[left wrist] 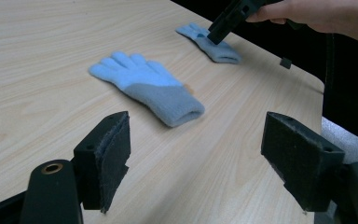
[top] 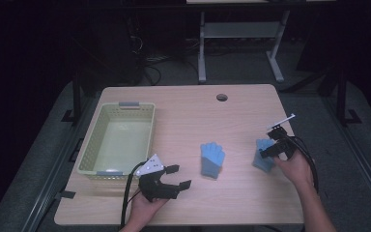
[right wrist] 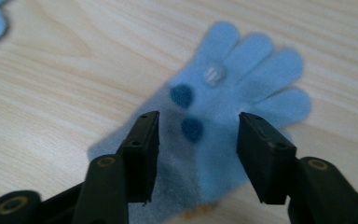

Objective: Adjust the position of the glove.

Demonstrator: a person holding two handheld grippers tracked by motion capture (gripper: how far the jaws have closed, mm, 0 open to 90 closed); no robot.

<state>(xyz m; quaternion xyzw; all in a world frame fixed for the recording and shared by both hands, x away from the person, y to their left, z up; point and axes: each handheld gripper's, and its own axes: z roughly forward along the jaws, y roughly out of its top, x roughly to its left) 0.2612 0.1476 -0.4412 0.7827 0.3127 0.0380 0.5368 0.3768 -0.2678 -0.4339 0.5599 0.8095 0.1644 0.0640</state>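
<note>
Two light blue knit gloves with grey cuffs lie flat on the wooden table (top: 188, 111). One glove (top: 212, 157) (left wrist: 149, 86) rests near the table's middle, its fingers pointing away from me. My left gripper (top: 176, 176) (left wrist: 196, 140) hovers short of it near the front edge, jaws wide open and empty. The other glove (top: 261, 162) (left wrist: 214, 46) (right wrist: 233, 93), bearing dark blue dots and a small white patch, lies at the right. My right gripper (top: 270, 150) (right wrist: 198, 135) points down over its palm, jaws apart on either side, pads not pressing the fabric.
A pale yellow plastic basket (top: 89, 145), empty, stands at the table's left. A round cable hole (top: 221, 97) sits near the far edge. The right glove lies close to the table's right edge. Dark floor and a desk frame (top: 203, 43) lie beyond.
</note>
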